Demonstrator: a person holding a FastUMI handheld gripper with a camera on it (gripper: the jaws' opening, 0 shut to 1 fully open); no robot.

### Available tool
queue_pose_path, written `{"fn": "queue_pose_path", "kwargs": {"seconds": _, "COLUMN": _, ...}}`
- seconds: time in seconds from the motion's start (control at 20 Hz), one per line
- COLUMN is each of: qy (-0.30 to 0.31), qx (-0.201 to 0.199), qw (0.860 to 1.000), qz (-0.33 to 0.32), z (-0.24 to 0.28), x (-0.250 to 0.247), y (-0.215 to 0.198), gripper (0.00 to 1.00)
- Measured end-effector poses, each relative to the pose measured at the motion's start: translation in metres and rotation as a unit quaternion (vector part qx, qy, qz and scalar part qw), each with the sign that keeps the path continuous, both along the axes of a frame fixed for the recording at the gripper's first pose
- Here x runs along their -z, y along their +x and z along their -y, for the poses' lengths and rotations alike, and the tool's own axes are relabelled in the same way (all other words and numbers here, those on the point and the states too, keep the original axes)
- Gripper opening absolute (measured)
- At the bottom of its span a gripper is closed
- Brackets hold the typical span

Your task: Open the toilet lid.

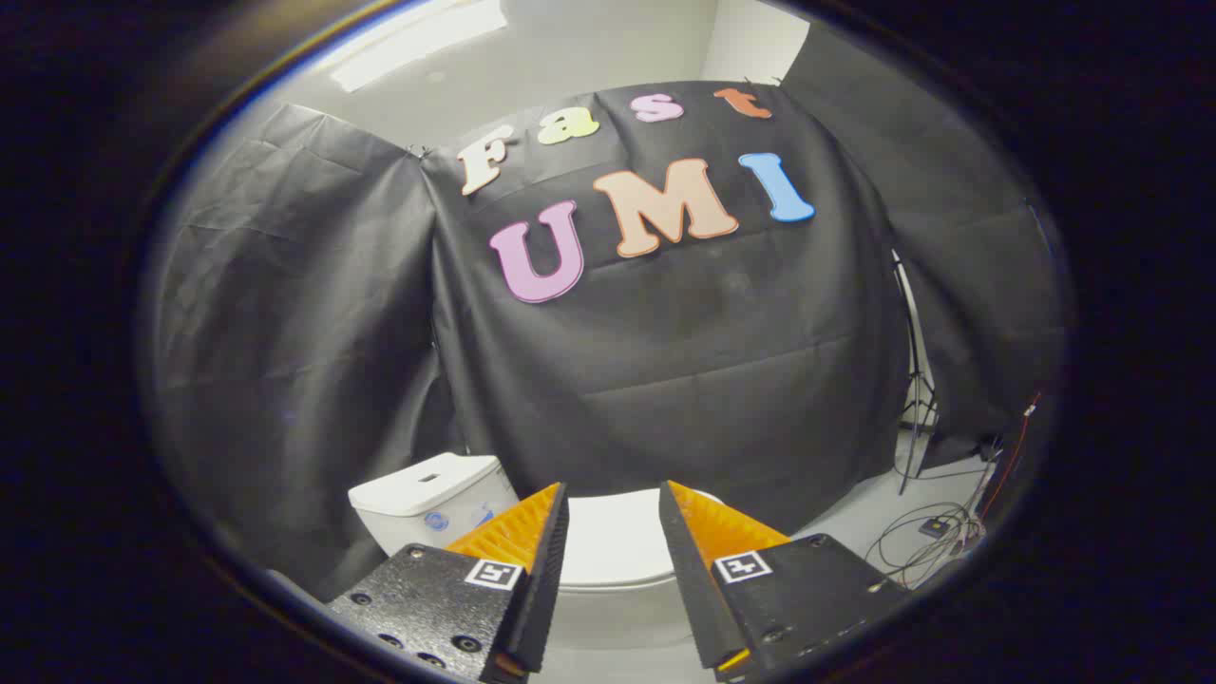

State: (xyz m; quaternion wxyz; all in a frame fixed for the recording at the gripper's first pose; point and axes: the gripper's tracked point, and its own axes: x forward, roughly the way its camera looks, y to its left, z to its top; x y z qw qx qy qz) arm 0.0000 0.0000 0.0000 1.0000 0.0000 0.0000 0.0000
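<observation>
A white toilet stands below and beyond my fingers, its lid [614, 541] lying flat and closed, seen through the gap between them. The white tank [432, 499] sits to the left, past the left finger. My gripper [614, 499] hovers above the lid, open, with nothing between the fingers and no contact with the lid. The bowl below the lid [617, 617] is partly hidden by the fingers.
Black cloth walls hang behind and beside the toilet. A light stand [914, 380] rises at the right by the cloth. Loose cables and a small box [936, 529] lie on the pale floor to the right of the toilet.
</observation>
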Motion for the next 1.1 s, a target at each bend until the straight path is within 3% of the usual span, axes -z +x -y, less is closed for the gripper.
{"fn": "queue_pose_path", "kwargs": {"seconds": 0.5, "qy": -0.015, "qx": 0.042, "qw": 0.999, "qz": 0.007, "z": 0.01, "x": -0.003, "y": -0.006, "gripper": 0.59}}
{"fn": "queue_pose_path", "kwargs": {"seconds": 0.75, "qy": -0.004, "qx": 0.057, "qw": 0.998, "qz": 0.009, "z": 0.016, "x": -0.005, "y": -0.007, "gripper": 0.7}}
{"fn": "queue_pose_path", "kwargs": {"seconds": 1.1, "qy": 0.026, "qx": 0.068, "qw": 0.997, "qz": 0.011, "z": 0.026, "x": -0.002, "y": -0.011, "gripper": 0.73}}
